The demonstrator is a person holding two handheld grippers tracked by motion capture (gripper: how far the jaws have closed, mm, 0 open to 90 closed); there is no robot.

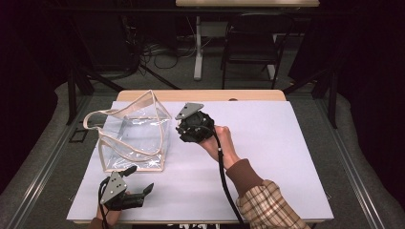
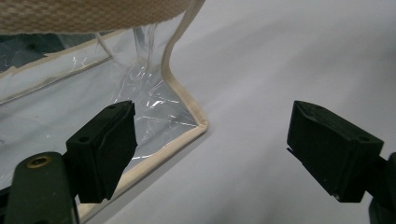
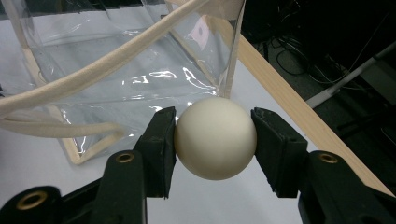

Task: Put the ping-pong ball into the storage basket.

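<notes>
Clear plastic bag (image 1: 136,136) with beige trim stands upright on the white table cover (image 1: 267,143), strap (image 3: 93,70) drooping across its wall between ball and bag interior. Right gripper (image 3: 215,140) sits just beside the bag, jaws clamped on a cream ball (image 3: 215,137), smooth, matte, round. Left gripper (image 2: 212,154) rests near the bag's bottom corner, jaws spread wide, nothing between them.

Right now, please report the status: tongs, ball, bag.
Right tongs shut on the cream ball. Left tongs open, at the clear bag corner. Ball outside the bag, nothing between.
</notes>
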